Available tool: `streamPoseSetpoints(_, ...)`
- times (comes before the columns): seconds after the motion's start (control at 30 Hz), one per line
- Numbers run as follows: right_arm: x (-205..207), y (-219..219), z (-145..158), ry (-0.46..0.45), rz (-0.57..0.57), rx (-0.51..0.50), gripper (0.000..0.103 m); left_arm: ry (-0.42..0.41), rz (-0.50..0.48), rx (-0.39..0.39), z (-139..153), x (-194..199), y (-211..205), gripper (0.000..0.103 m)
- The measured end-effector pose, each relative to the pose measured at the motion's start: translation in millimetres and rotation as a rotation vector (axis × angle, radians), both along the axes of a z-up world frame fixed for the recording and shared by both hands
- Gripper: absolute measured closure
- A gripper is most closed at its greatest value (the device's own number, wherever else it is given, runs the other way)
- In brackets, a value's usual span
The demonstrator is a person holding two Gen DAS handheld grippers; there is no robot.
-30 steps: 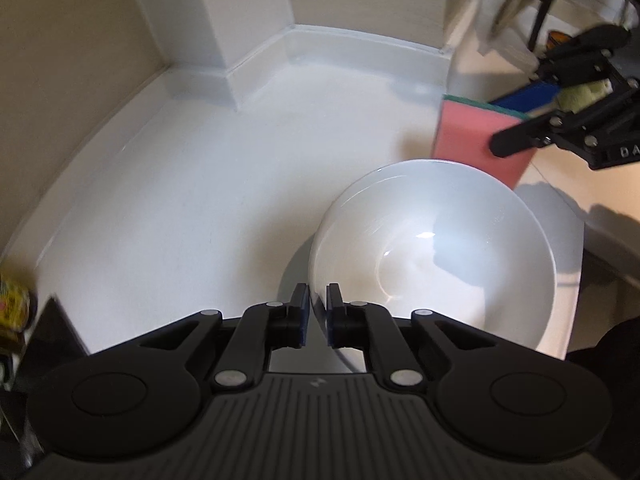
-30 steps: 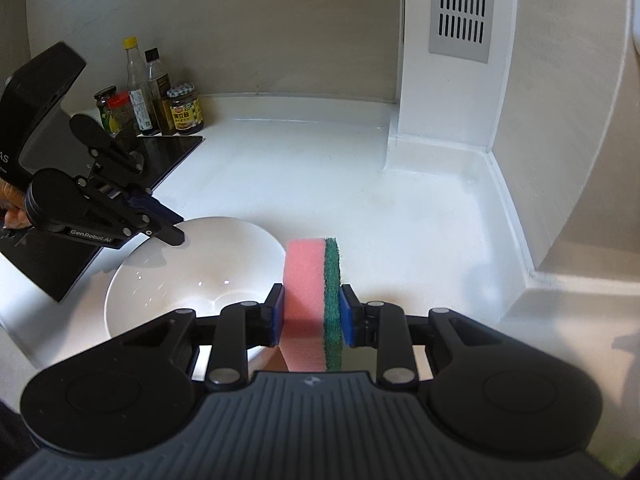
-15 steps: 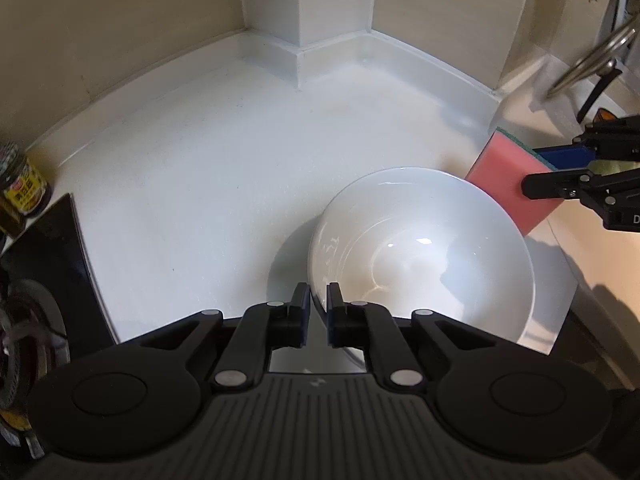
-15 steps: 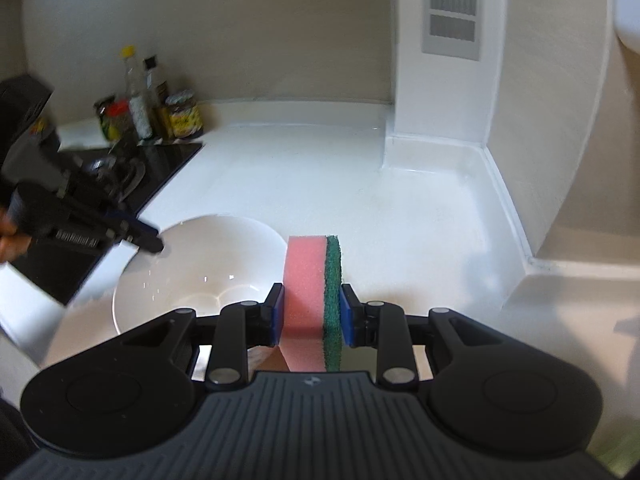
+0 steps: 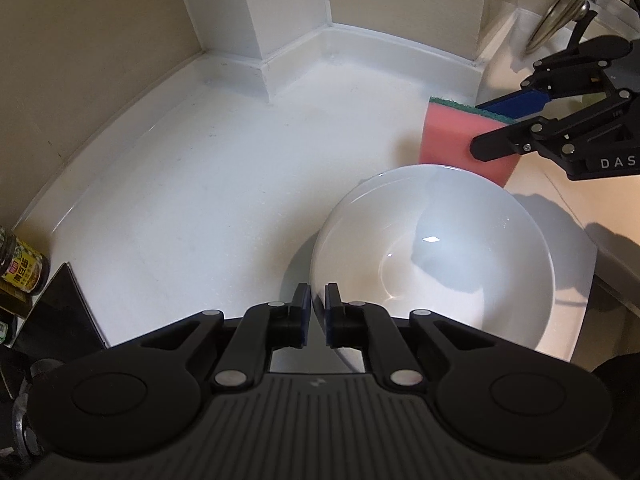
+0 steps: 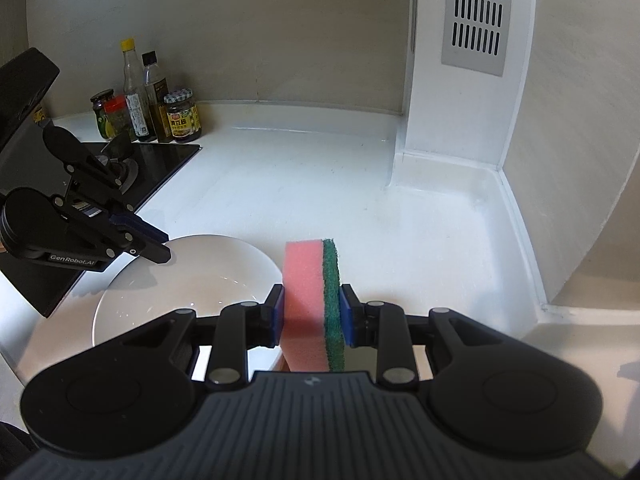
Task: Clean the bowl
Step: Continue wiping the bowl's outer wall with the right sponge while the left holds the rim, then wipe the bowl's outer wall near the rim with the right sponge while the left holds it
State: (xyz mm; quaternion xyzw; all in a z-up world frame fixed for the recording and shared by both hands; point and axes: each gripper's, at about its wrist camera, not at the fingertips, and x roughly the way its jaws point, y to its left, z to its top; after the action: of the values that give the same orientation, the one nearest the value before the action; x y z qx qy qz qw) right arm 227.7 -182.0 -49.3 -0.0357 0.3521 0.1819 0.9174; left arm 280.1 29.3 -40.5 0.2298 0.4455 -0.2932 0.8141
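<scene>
A white bowl point(image 5: 436, 256) sits on the white counter; it also shows in the right wrist view point(image 6: 188, 280). My left gripper point(image 5: 316, 300) is shut on the bowl's near rim, and it shows in the right wrist view point(image 6: 156, 248) at the bowl's left edge. My right gripper point(image 6: 312, 308) is shut on a pink sponge with a green scrub side point(image 6: 312, 292), held upright just right of the bowl. In the left wrist view the sponge point(image 5: 456, 144) hangs beyond the bowl's far rim, in the right gripper point(image 5: 488, 128).
A black stove top point(image 6: 120, 176) lies left of the bowl, with sauce bottles and jars point(image 6: 152, 104) behind it. A white column with a vent point(image 6: 472, 12) stands at the back right. A pot lid point(image 5: 560, 8) leans at the far right.
The left gripper's view has swung, with its grip on the rim unchanged. The sponge has risen slightly beside the bowl, still clamped in the right gripper.
</scene>
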Motion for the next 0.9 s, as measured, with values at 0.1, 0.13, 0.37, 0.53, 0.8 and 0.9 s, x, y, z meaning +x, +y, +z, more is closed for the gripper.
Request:
streamPoseSetpoints(0.1, -1, -1, -1, -0.002, -0.001, 0.007, 0.079, 0.007, 0.044, -0.021, 0, -2, 3, 0.099)
streamPoseSetpoints(0.13, -2, -1, -1, -0.004, -0.001, 0.011, 0.079, 0.009, 0.055, -0.026, 0, -2, 4, 0.099)
streamPoseSetpoints(0.37, -7, 3, 0, -0.001, 0.005, 0.003, 0.079, 0.004, 0.13, -0.048, -4, -7, 8, 0.095)
streamPoseSetpoints(0.53, -17, -4, 0, 0.01, -0.016, 0.042, 0.079, 0.015, 0.228, -0.083, 3, -16, 19, 0.09)
streamPoseSetpoints(0.8, -23, -11, 1, 0.026, 0.025, 0.051, 0.079, -0.006, 0.114, -0.038, -2, -15, 13, 0.098)
streamPoseSetpoints(0.9, -13, -10, 0, 0.018, 0.04, 0.046, 0.079, -0.036, 0.005, 0.007, -3, -10, 5, 0.098)
